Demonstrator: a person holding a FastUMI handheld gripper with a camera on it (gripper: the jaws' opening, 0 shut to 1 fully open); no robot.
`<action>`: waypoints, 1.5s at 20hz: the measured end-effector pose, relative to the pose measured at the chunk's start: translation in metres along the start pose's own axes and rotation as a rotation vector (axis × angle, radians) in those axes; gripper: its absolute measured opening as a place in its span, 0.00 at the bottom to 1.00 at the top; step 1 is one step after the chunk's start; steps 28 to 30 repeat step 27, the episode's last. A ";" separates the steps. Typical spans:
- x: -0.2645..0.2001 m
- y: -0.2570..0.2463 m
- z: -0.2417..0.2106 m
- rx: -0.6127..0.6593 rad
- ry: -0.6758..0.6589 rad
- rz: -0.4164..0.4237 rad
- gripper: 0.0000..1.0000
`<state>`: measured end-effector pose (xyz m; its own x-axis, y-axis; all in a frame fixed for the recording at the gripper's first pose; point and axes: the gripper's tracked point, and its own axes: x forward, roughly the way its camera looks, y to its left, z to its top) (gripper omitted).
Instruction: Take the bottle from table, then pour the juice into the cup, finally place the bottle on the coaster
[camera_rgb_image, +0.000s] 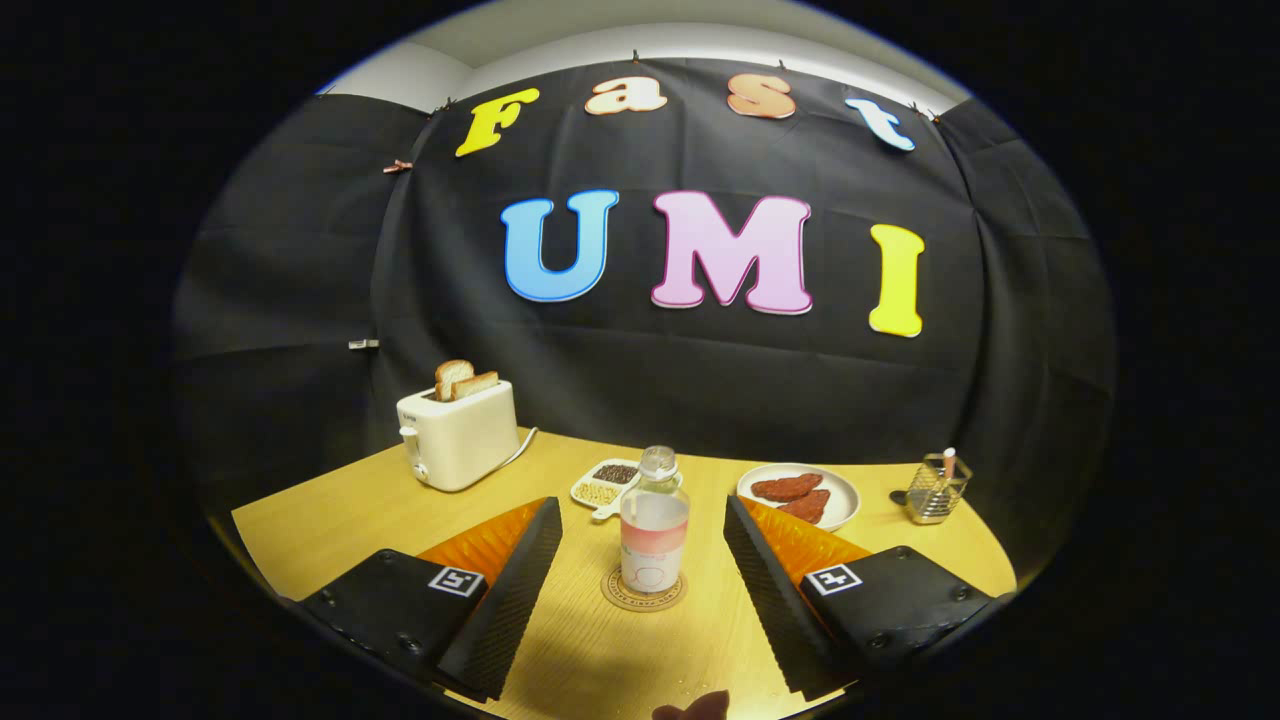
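Wooden bench (380, 510), black cloth behind. Bottle (654, 530) stands upright on the coaster (643, 592), just ahead of the fingers (528, 575), which are spread wide and empty. Looks like clear plastic, partly full: light, slick, squashy. Grip mid-body, gently.

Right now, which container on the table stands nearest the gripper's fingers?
The bottle on the coaster, between the open fingers; plate, divided dish lie beyond.

We see the round cork coaster (643, 590) partly hidden under the clear plastic bottle (653, 530). Its rim print is too small to read. Black gripper (640, 545) fingers, spread wide, are cut off at the bottom. A dark reddish shape (692, 708) near there can't be ID'd.
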<state>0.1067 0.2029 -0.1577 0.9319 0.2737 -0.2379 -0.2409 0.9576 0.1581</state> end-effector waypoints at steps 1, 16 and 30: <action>-0.009 -0.005 0.010 -0.006 -0.008 -0.017 1.00; -0.127 -0.046 0.114 -0.091 -0.112 -0.145 0.98; -0.143 -0.049 0.120 -0.133 -0.118 -0.146 0.98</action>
